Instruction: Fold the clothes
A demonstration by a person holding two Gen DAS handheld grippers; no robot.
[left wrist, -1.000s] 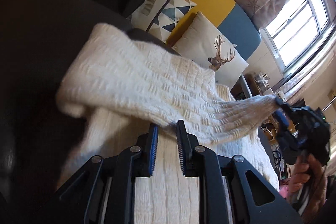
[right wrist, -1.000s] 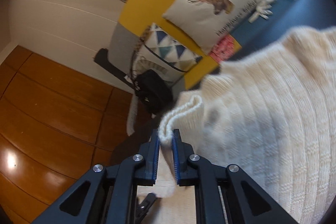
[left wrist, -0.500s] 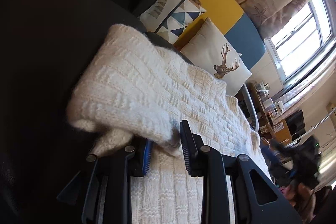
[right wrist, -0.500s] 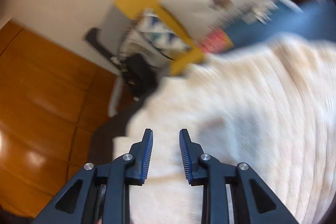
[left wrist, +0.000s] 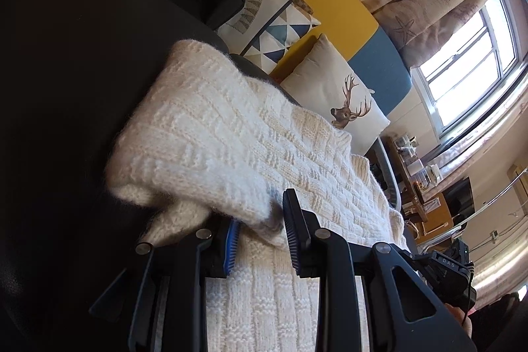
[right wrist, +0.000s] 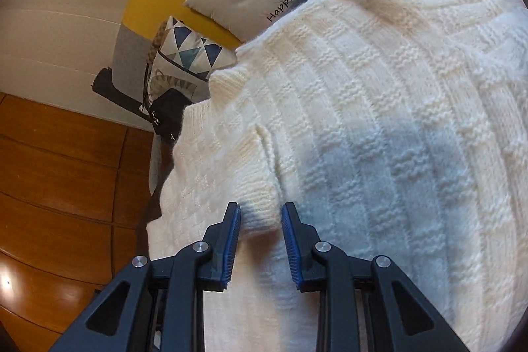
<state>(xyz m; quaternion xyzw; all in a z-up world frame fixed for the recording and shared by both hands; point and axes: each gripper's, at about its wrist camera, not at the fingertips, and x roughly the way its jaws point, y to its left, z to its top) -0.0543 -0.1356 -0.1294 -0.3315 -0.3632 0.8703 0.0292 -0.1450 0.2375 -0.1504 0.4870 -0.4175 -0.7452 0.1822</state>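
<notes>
Lying folded on the dark seat [left wrist: 66, 88], the cream knit sweater [right wrist: 379, 121] had its ribbed cuff [right wrist: 260, 207] loose between the right gripper [right wrist: 260, 216]'s just-opened jaws, while the left gripper [left wrist: 260, 220]'s parted jaws straddled a sleeve fold.

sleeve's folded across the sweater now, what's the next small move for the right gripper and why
Probably back the right gripper straight off the cuff. Its jaws have just been opening and now stand apart, pads clear of the knit, and the sleeve already lies folded across the sweater, so nothing there seems to need holding.
</notes>
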